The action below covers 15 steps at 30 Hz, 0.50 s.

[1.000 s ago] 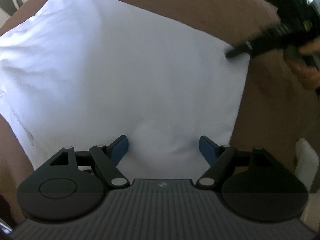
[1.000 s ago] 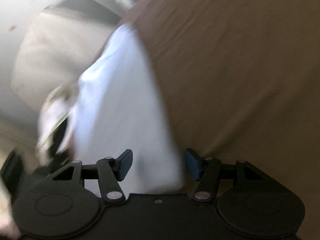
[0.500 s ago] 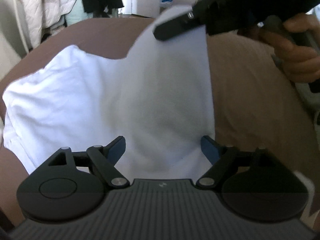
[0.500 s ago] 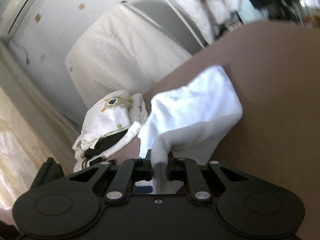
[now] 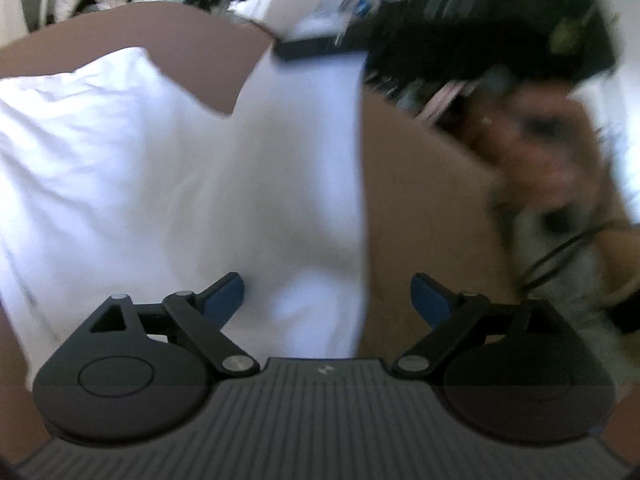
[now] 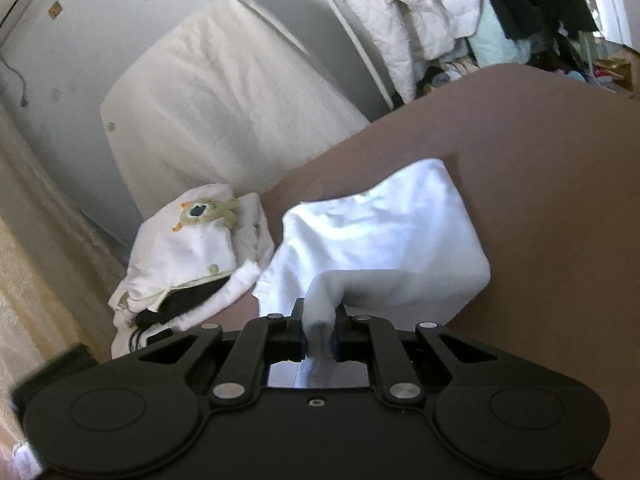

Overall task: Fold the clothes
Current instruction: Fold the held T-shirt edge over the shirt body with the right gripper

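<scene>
The white garment (image 5: pixel 168 184) lies spread on a brown bed cover (image 5: pixel 420 208), with one edge lifted off the surface. In the right wrist view the right tongs (image 6: pixel 319 334) are pressed together on a bunched fold of that white cloth, the fabric pinched between the two pads and rising from them in a tented ridge toward the rest of the garment (image 6: pixel 384 232), which sags back down onto the brown cover (image 6: pixel 540 184).

In the left wrist view the left tongs (image 5: pixel 328 300) are spread wide and their jaws are opening; the near hem of the garment lies between the blue pads (image 5: pixel 226 298), but the pads do not press on it. Higher in that view the right tongs (image 5: pixel 316 46) appear as a blurred dark shape holding the lifted corner of the cloth up, with the person's hand (image 5: pixel 548 148) behind them, also blurred.

To the left of the garment in the right wrist view, a small pile of other clothes (image 6: pixel 192 256) sits at the edge of the bed, topped by a white piece with a green print. Beyond it stands a pale covered shape (image 6: pixel 224 112) against the wall, and a white quilted jacket (image 6: pixel 404 12) hangs further right.
</scene>
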Tool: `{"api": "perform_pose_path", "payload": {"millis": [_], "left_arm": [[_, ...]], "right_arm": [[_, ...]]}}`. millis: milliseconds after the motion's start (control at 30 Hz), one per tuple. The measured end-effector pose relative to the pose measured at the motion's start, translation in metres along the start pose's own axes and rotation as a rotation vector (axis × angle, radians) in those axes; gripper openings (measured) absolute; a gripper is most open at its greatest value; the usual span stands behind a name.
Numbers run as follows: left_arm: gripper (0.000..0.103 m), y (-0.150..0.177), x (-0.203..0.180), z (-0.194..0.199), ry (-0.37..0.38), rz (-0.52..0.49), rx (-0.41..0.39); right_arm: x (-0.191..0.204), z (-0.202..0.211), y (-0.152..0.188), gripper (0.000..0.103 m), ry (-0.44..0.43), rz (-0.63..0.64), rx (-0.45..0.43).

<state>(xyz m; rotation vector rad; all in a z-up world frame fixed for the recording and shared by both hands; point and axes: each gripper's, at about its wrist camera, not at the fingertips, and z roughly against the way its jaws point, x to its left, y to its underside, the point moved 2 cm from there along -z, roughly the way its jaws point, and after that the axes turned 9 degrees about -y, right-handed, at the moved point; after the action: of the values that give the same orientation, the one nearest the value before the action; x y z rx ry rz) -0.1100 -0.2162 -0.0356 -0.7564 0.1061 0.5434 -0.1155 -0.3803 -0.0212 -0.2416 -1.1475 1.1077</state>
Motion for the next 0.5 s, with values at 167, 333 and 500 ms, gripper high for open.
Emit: {"api": "perform_pose_path", "payload": {"millis": [167,333,500], "left_arm": [[0.094,0.018,-0.012,-0.035,-0.275,-0.120,0.107],[0.028,0.027,-0.005,-0.018,-0.485,-0.200,0.022],[0.023,0.014,-0.027,0.005,-0.428,-0.268,-0.076]], "right_arm": [[0.007,0.001,-0.001,0.014,0.014,0.015,-0.031],[-0.003,0.011,0.001,0.013,0.029,-0.032,-0.093],[-0.001,0.047,0.010,0.011,0.004,0.049,-0.176]]}}
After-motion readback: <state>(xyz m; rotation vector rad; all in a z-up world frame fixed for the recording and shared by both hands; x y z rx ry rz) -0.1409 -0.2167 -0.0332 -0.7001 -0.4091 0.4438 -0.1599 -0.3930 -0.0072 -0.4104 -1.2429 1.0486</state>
